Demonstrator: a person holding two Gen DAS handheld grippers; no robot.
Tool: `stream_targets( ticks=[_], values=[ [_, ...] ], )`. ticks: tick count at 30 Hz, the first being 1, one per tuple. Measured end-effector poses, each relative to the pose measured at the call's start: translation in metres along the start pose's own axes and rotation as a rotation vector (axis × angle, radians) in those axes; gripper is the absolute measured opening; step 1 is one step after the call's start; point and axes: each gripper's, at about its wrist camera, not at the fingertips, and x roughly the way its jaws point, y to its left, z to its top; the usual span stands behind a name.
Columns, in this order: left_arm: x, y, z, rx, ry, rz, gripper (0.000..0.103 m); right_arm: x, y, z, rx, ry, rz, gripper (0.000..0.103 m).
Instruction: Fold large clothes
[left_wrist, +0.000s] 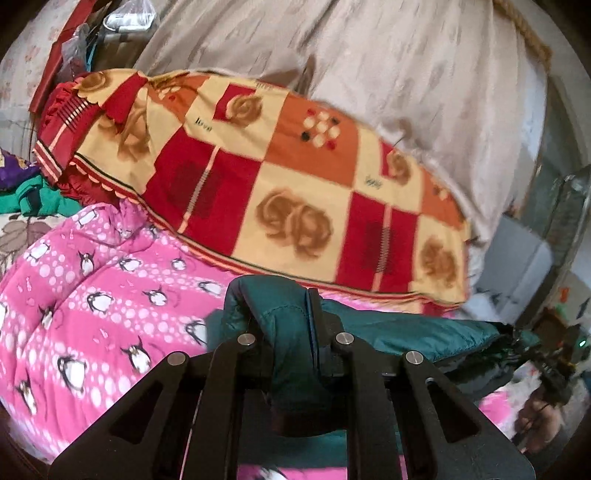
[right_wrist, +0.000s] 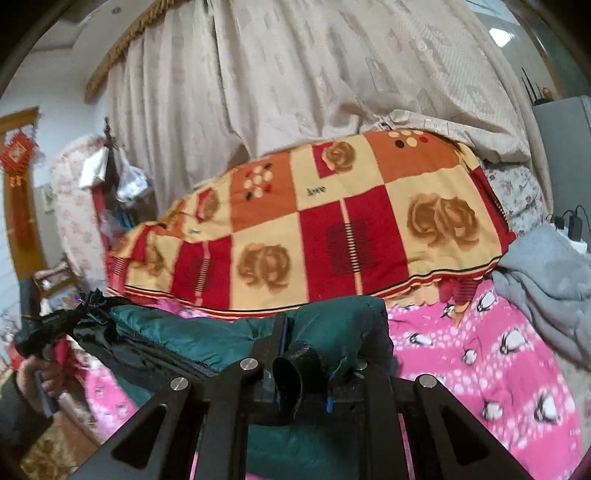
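A dark green padded jacket (left_wrist: 388, 332) hangs stretched between my two grippers above a pink penguin quilt (left_wrist: 110, 295). My left gripper (left_wrist: 295, 325) is shut on a bunched fold of the green jacket, which bulges up between its black fingers. In the right wrist view my right gripper (right_wrist: 295, 343) is shut on the other end of the green jacket (right_wrist: 207, 336), with a dark loop of fabric sticking out at the jaws. The jacket's black lining shows along its lower edge. A person's hand (right_wrist: 37, 376) holds the other gripper at the far left.
A red, orange and cream patchwork blanket (left_wrist: 295, 192) lies heaped behind the jacket, before a beige curtain (left_wrist: 369, 55). Green and purple clothes (left_wrist: 29, 195) sit at the left. A grey garment (right_wrist: 546, 273) lies at the quilt's (right_wrist: 480, 350) right side, near a grey cabinet (right_wrist: 565, 155).
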Motion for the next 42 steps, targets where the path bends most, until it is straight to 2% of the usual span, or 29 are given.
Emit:
stream_targets(
  ticks=[3, 9, 15, 18, 22, 27, 30, 33, 36, 37, 39, 40, 41, 42],
  values=[
    [0.045, 0.006, -0.009, 0.04, 0.05, 0.078, 0.011, 0.044, -0.004, -0.009, -0.012, 0.053, -0.046, 0.014],
    [0.112, 0.02, -0.019, 0.015, 0.134, 0.164, 0.011, 0.108, -0.021, -0.022, 0.04, 0.158, -0.097, 0.014],
    [0.167, 0.025, -0.014, 0.012, 0.226, 0.237, 0.011, 0.167, -0.039, -0.022, 0.097, 0.243, -0.145, 0.014],
    [0.192, 0.035, -0.02, 0.004, 0.283, 0.254, 0.012, 0.2, -0.042, -0.027, 0.086, 0.302, -0.159, 0.014],
    [0.214, 0.036, -0.038, 0.04, 0.292, 0.27, 0.013, 0.238, -0.045, -0.048, 0.072, 0.377, -0.167, 0.014],
    [0.224, 0.036, -0.049, 0.051, 0.282, 0.265, 0.013, 0.253, -0.047, -0.066, 0.062, 0.399, -0.17, 0.016],
    [0.224, 0.041, -0.046, 0.014, 0.3, 0.245, 0.013, 0.254, -0.054, -0.069, 0.111, 0.411, -0.145, 0.019],
    [0.223, 0.045, -0.034, -0.033, 0.364, 0.221, 0.015, 0.249, -0.07, -0.067, 0.259, 0.447, -0.082, 0.026],
    [0.21, 0.043, -0.019, -0.054, 0.383, 0.193, 0.021, 0.234, -0.079, -0.062, 0.377, 0.475, -0.039, 0.034],
    [0.201, 0.039, -0.009, -0.053, 0.369, 0.183, 0.025, 0.225, -0.082, -0.058, 0.427, 0.479, -0.013, 0.039],
    [0.189, 0.032, 0.001, -0.036, 0.352, 0.167, 0.038, 0.214, -0.082, -0.05, 0.476, 0.475, 0.028, 0.061],
    [0.184, 0.027, 0.006, -0.019, 0.343, 0.165, 0.064, 0.204, -0.082, -0.044, 0.507, 0.459, 0.061, 0.078],
    [0.178, 0.019, 0.011, 0.019, 0.322, 0.182, 0.103, 0.197, -0.081, -0.039, 0.52, 0.445, 0.074, 0.082],
    [0.174, 0.016, 0.014, 0.042, 0.305, 0.205, 0.103, 0.193, -0.079, -0.036, 0.522, 0.442, 0.081, 0.082]
  ],
)
